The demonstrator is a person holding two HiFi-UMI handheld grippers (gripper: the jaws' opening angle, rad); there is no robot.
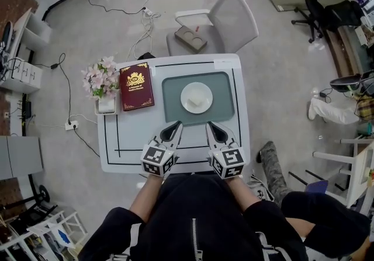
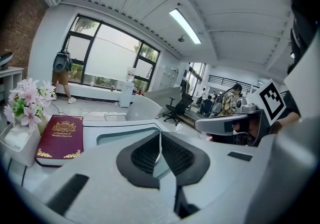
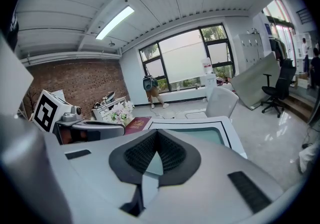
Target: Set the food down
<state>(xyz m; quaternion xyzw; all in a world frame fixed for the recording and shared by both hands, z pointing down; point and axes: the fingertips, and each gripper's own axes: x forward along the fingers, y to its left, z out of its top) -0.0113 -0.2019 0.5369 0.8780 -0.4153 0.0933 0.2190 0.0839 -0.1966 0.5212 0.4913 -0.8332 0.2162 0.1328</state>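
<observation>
Left tool and right tool both closed, empty, side by side above tabletop; white plate rests centred on green mat.

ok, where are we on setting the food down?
Done: the plate, with something pale on it, sits on the green placemat, and neither claw touches it. In hand: nothing. The left claw and right claw are both shut and empty, side by side at the mat's near edge. Left: nothing obvious on the table; probably just drawing the claws clear.
</observation>
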